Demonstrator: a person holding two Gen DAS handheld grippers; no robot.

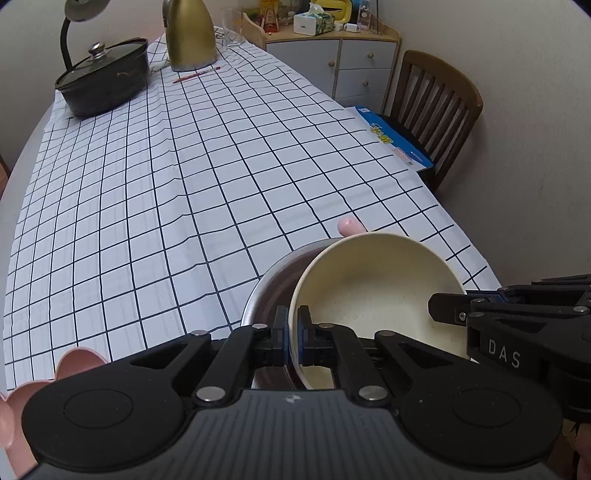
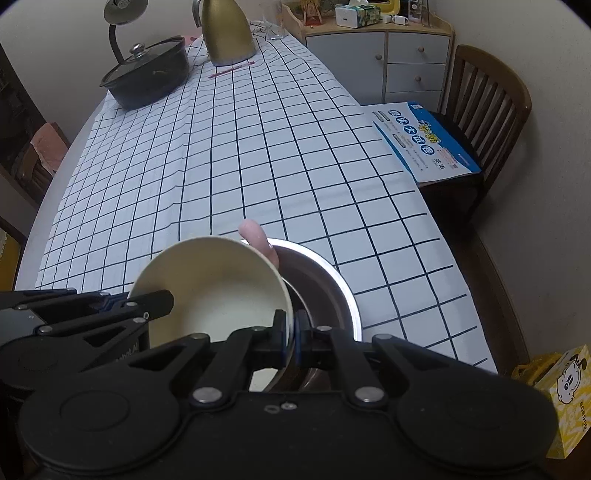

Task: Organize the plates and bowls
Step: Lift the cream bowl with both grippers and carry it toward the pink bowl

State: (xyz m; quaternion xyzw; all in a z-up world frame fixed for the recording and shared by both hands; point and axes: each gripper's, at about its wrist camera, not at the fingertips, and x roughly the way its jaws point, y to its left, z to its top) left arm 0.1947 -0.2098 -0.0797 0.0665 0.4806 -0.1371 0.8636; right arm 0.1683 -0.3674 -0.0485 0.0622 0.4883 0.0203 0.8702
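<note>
Both tongs clenched on cream bowl (image 1: pixel 373 284) rim: left gripper (image 1: pixel 291 330) on its near-left edge, right gripper (image 2: pixel 290 334) on opposite edge. Bowl tilted, sitting partly inside steel bowl (image 2: pixel 332 291) near front of checked tablecloth (image 1: pixel 184 184). Judged light, rigid, smooth-walled, prob. slippery; thin rim is the only sound hold. Pink petal plate (image 1: pixel 79 363) lies left of steel bowl.

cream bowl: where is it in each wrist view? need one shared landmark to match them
Left wrist: cream bowl lower right of centre, tilted in the steel bowl, left gripper clamped on its near-left rim.
Right wrist: cream bowl lower left of centre, right gripper clamped on its right rim.
Shared landmark: gold kettle at the table's far end.
</note>
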